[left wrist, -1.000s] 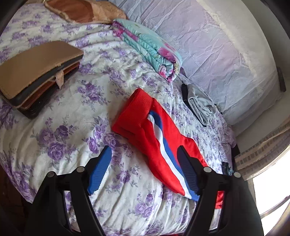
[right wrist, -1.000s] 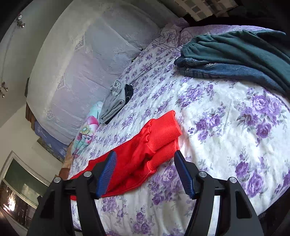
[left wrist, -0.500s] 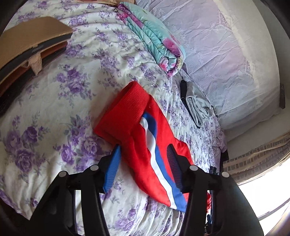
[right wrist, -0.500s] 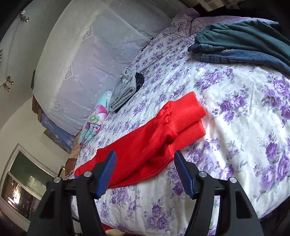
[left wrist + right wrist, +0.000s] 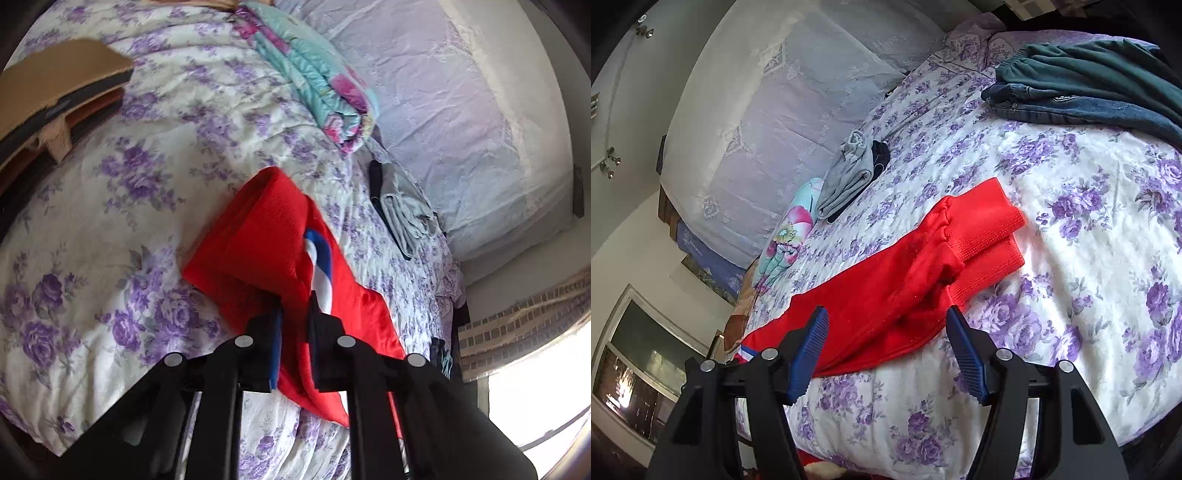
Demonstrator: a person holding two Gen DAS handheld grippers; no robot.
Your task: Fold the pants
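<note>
Red pants (image 5: 266, 236) with a blue and white side stripe lie lengthwise on the floral bed, one ribbed end toward the far side. My left gripper (image 5: 295, 314) is shut on the pants' near edge, pinching red cloth between its blue pads. In the right wrist view the same pants (image 5: 905, 273) stretch from the ribbed cuffs at the right to the left. My right gripper (image 5: 884, 325) is open, its fingers spread just over the near edge of the pants.
A folded turquoise floral quilt (image 5: 317, 81) and folded grey and black clothes (image 5: 402, 210) lie near the headboard. Brown flat cushions (image 5: 48, 96) sit at the left. Dark green and denim clothes (image 5: 1082, 88) are piled at the far right of the bed (image 5: 1089, 221).
My left gripper moved forward onto the pants and closed on their near edge. My right gripper stayed open and drew nearer to the pants, which now fill more of its view.
</note>
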